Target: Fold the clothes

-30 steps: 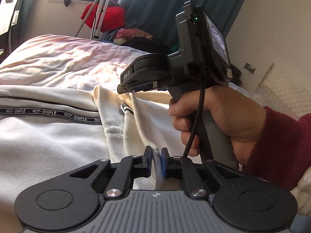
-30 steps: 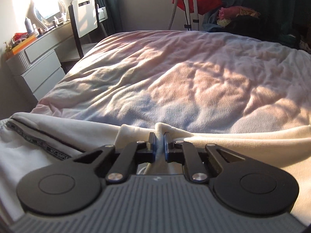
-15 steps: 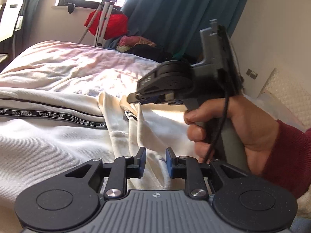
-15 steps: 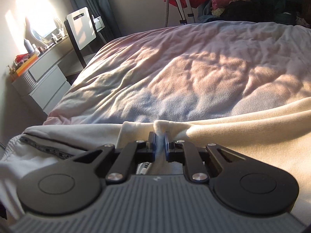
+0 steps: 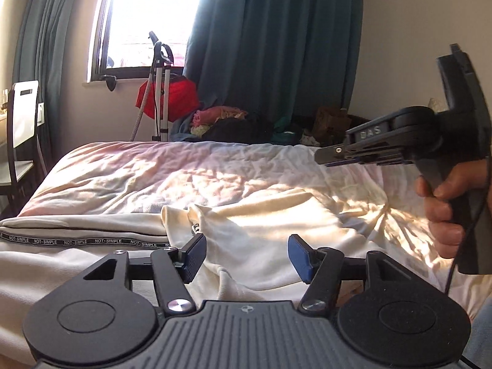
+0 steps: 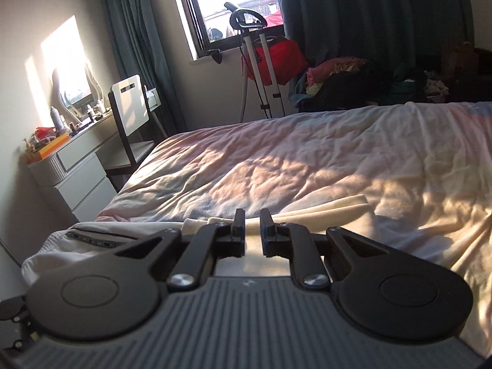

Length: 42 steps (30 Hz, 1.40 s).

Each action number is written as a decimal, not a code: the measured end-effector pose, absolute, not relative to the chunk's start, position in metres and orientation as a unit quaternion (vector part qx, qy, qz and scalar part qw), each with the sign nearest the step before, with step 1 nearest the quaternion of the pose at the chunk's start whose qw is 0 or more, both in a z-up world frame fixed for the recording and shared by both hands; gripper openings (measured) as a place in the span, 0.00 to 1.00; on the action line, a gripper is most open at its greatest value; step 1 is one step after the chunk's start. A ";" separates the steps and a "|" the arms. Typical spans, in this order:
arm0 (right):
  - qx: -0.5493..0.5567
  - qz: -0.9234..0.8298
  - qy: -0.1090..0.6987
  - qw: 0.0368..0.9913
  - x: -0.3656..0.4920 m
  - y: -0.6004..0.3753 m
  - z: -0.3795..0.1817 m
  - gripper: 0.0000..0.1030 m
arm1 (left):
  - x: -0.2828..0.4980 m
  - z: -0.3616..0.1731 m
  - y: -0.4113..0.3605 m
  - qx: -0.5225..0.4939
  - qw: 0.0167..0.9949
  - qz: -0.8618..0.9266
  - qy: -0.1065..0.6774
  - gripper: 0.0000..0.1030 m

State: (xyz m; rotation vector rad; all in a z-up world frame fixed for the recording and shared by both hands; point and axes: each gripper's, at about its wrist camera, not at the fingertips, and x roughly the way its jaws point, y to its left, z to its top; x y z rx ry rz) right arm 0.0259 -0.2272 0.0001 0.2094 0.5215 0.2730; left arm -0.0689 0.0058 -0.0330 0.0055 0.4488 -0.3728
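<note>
A cream garment (image 5: pixel 261 215) with a black lettered tape (image 5: pixel 77 241) lies spread on the bed (image 5: pixel 153 172). My left gripper (image 5: pixel 246 253) hovers over its near edge. Its jaws are opening and stand wide apart; the fabric lies below them and the pads do not press on it. My right gripper (image 5: pixel 323 156), held by a hand (image 5: pixel 442 203), is raised above the bed on the right, with nothing hanging from it. In the right wrist view my right gripper (image 6: pixel 252 230) is shut to a narrow slit with nothing in it, and the garment (image 6: pixel 323 212) lies beyond and below it.
A white chair (image 6: pixel 130 101) and a grey dresser (image 6: pixel 77 169) stand left of the bed. Beyond the far edge are a steamer stand (image 5: pixel 161 92), a red bag (image 5: pixel 175 98) and a pile of clothes (image 5: pixel 230 123) in front of teal curtains.
The left jaws have gone from shut on the fabric to wide apart, and the left gripper has lifted and drawn back. The right gripper has risen off the garment, which is no longer in its jaws.
</note>
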 end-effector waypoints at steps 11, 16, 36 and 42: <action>0.127 0.121 0.207 0.963 -0.061 -0.265 -0.010 0.69 | -0.099 -0.032 -0.013 0.019 0.960 -0.181 0.211 0.80; 0.138 0.121 0.200 0.963 -0.065 -0.272 -0.016 0.90 | -0.093 -0.041 -0.010 0.009 0.960 -0.183 0.212 0.95; 0.088 0.053 0.211 0.972 -0.062 -0.276 -0.037 0.90 | -0.073 -0.058 0.138 -0.340 0.889 0.035 0.304 1.00; 0.128 0.061 0.213 0.967 -0.067 -0.291 -0.039 0.90 | -0.087 -0.072 0.194 -0.470 0.808 0.120 0.334 1.00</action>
